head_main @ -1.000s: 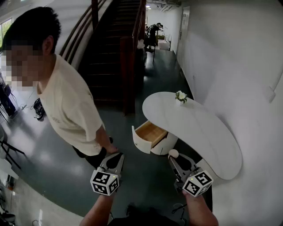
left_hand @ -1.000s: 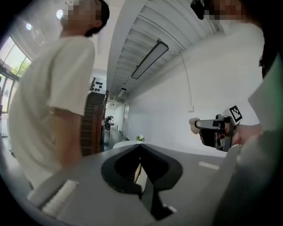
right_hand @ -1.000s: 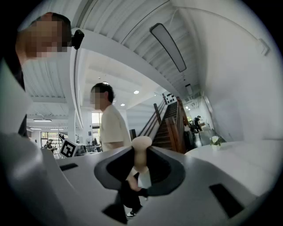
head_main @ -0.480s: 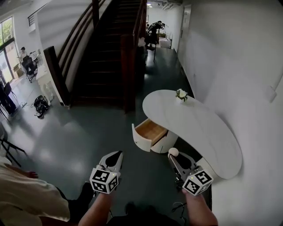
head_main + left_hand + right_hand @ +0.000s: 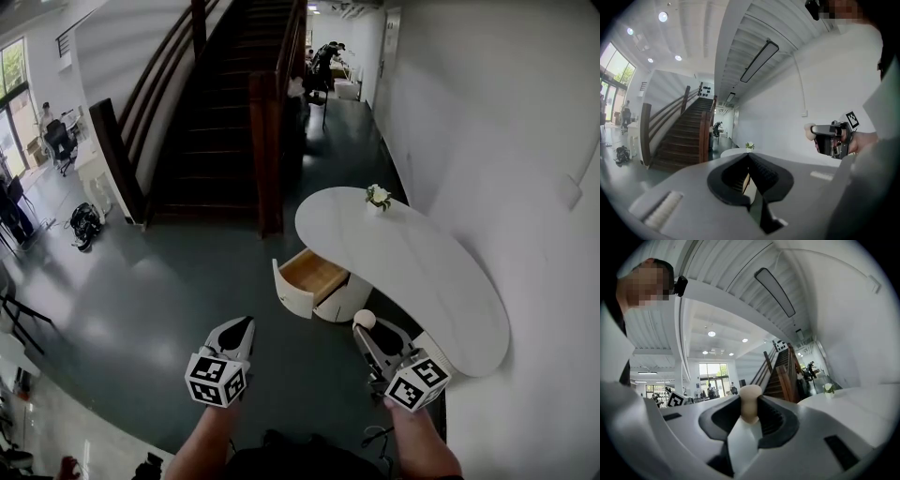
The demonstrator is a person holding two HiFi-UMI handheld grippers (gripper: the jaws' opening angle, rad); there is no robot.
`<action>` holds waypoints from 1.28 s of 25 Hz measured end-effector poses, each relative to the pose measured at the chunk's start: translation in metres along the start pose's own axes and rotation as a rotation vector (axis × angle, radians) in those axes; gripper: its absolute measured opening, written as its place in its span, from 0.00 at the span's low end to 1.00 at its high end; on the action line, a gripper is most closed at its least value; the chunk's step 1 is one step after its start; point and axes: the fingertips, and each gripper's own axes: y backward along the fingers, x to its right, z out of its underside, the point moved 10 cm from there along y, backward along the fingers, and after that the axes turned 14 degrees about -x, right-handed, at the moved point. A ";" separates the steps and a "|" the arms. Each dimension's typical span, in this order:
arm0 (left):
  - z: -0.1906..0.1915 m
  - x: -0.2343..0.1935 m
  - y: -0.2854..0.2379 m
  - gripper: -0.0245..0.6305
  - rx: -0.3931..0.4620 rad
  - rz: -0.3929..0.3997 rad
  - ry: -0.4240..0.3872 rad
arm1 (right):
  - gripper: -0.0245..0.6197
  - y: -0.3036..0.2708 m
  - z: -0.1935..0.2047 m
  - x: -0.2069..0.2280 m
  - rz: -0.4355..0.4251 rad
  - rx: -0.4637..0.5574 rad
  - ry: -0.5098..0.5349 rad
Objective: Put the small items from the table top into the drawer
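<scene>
**Bystander gone from view, mushroom-shaped piece between the right fingers**

The person in the cream shirt who stood at 9 o'clock a second ago has left the head view. The white counter [image 5: 422, 272] and its open drawer [image 5: 289, 292] sit a touch further toward 9 o'clock in the frame than before, and both grippers hang over the dark floor [image 5: 141, 291] much as they did.

The right gripper [image 5: 366, 334], at 5 o'clock, has a small cream mushroom-shaped piece [image 5: 364, 320] between its fingers. They are easing apart, though the pads look to be against its stem (rounded cap poking out past the tips). From that piece the drawer, with its bare wooden inside, lies at 11 o'clock, near but apart.

The left gripper [image 5: 238, 328], at 7 o'clock, has its fingers together with nothing in them.

A small pot of white flowers [image 5: 379, 197] stands at the counter's 11 o'clock end.
</scene>
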 end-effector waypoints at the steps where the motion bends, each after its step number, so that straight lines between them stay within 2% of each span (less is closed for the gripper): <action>1: 0.000 0.003 0.000 0.05 0.004 -0.001 0.001 | 0.20 0.003 -0.001 0.001 -0.002 0.001 0.002; 9: 0.004 0.026 -0.002 0.05 0.009 -0.003 0.011 | 0.21 0.025 0.004 0.014 0.009 -0.004 -0.009; 15: 0.002 0.021 -0.019 0.05 0.002 0.000 0.017 | 0.21 0.015 0.007 0.031 0.017 -0.028 -0.021; 24: 0.003 -0.020 -0.064 0.05 -0.010 0.018 0.058 | 0.21 -0.034 0.001 0.058 0.030 -0.076 -0.025; 32: -0.013 -0.089 -0.117 0.05 -0.030 0.030 0.065 | 0.21 -0.115 -0.009 0.087 0.033 -0.128 -0.037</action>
